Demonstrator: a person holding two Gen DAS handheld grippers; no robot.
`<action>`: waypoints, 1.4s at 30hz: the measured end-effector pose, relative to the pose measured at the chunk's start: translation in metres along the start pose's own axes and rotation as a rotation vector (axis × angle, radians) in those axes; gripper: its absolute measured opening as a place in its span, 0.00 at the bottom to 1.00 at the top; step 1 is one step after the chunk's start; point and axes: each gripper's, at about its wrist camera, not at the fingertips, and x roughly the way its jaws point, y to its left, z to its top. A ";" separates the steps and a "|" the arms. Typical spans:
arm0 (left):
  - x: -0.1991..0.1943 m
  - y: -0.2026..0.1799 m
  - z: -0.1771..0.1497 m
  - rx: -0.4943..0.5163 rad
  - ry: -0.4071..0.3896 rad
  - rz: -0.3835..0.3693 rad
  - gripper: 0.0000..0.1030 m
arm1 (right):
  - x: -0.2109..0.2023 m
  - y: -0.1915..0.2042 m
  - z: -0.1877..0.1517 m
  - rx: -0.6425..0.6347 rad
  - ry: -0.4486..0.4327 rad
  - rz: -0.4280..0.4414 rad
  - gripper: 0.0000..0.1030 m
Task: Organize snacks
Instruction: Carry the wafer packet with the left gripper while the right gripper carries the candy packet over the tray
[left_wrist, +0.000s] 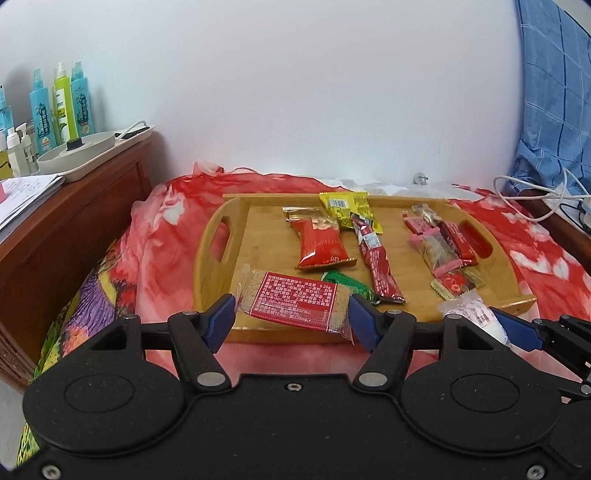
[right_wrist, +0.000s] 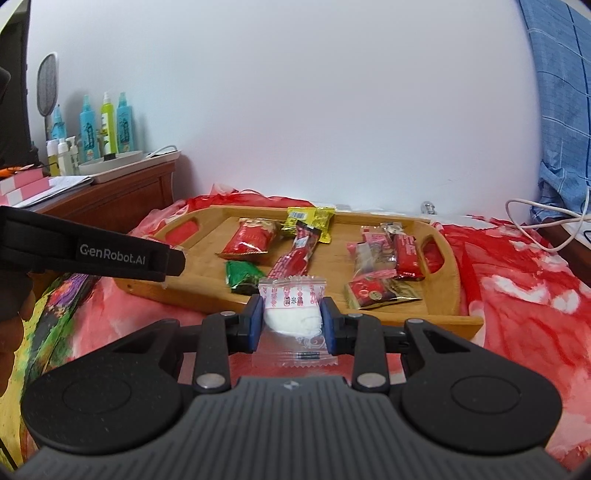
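Note:
A wooden tray (left_wrist: 266, 218) (right_wrist: 207, 288) lies on a red floral bedspread and holds several wrapped snacks: a red packet (left_wrist: 320, 245) (right_wrist: 251, 238), a yellow packet (left_wrist: 347, 208) (right_wrist: 310, 218), a long red stick pack (left_wrist: 378, 267) (right_wrist: 295, 254), a green packet (left_wrist: 343, 282) (right_wrist: 242, 275), and a pile of pink and red packs (left_wrist: 441, 251) (right_wrist: 384, 258) at its right. My left gripper (left_wrist: 291, 317) is shut on a clear biscuit pack with a red label (left_wrist: 295, 302), just above the tray's near edge. My right gripper (right_wrist: 291, 325) is shut on a white candy in a clear wrapper (right_wrist: 293, 314) (left_wrist: 469, 314), in front of the tray.
A wooden nightstand (left_wrist: 74, 214) (right_wrist: 122, 199) at the left carries spray bottles (left_wrist: 59, 107) (right_wrist: 107, 125), a white tray and papers. A white cable (left_wrist: 535, 195) (right_wrist: 546, 221) and blue checked cloth (left_wrist: 554, 92) lie at the right. A white wall stands behind the bed.

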 end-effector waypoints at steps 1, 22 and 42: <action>0.001 -0.001 0.001 0.001 0.000 -0.001 0.63 | 0.001 -0.002 0.001 0.003 0.000 -0.002 0.36; 0.037 0.003 0.042 -0.042 0.005 -0.020 0.63 | 0.024 -0.036 0.043 0.100 -0.040 -0.047 0.37; 0.124 0.023 0.087 -0.124 0.062 -0.007 0.63 | 0.101 -0.056 0.080 0.140 -0.014 -0.069 0.37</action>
